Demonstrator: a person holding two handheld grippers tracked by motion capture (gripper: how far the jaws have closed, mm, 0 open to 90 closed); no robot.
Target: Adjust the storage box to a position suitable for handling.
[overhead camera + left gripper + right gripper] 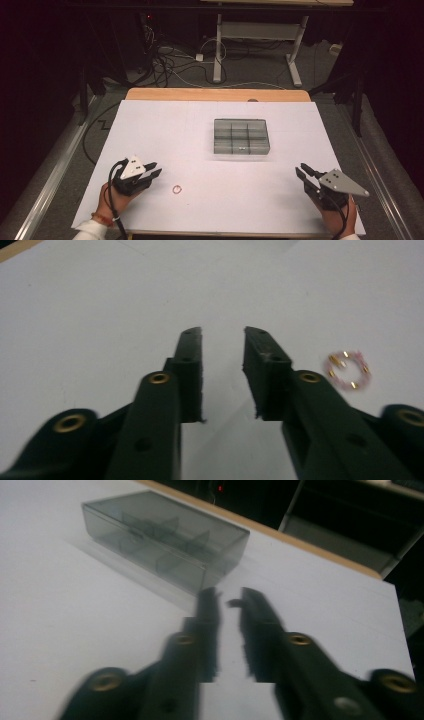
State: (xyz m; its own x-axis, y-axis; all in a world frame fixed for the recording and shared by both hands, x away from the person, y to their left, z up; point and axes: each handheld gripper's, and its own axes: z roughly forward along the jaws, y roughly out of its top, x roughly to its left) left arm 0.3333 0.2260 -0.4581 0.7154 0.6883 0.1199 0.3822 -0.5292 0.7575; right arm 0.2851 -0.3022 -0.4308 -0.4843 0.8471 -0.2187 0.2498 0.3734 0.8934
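Note:
A small pink ring with gold beads [176,189] lies on the white table cover, just right of my left gripper [154,169]. In the left gripper view the ring [348,370] sits to the right of the open jaws [223,332], outside the gap. A closed, smoky-grey divided box [241,135] stands at the table's middle. My right gripper [304,171] hovers at the front right, jaws apart with nothing between them. In the right gripper view the box [165,537] lies ahead and to the left of that gripper [228,595].
The white sheet [165,130] covers a wooden table whose far edge [215,94] shows beyond it. Past the table stand a desk frame [220,50] and cables on the floor. Metal rails run along both sides.

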